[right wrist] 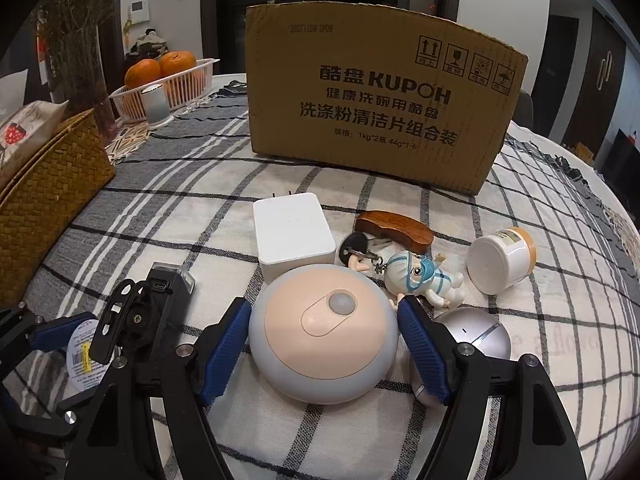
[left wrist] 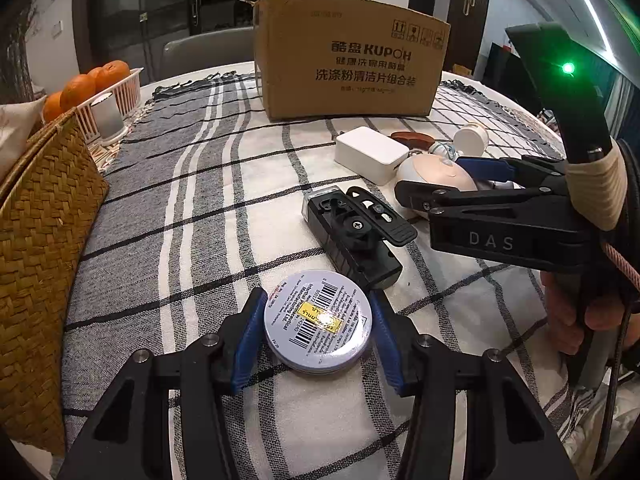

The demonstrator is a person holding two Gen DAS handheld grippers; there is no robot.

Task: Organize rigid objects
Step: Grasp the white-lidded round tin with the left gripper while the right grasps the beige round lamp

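Tin [left wrist: 318,320] label readable from left wrist only

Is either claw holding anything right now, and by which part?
The left claw pinches the round tin across its rim. The right claw straddles the domed sensor light; whether its pads press on its sides cannot be told.

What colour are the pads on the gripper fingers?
Blue pads on black fingers, clearest in the right wrist view.
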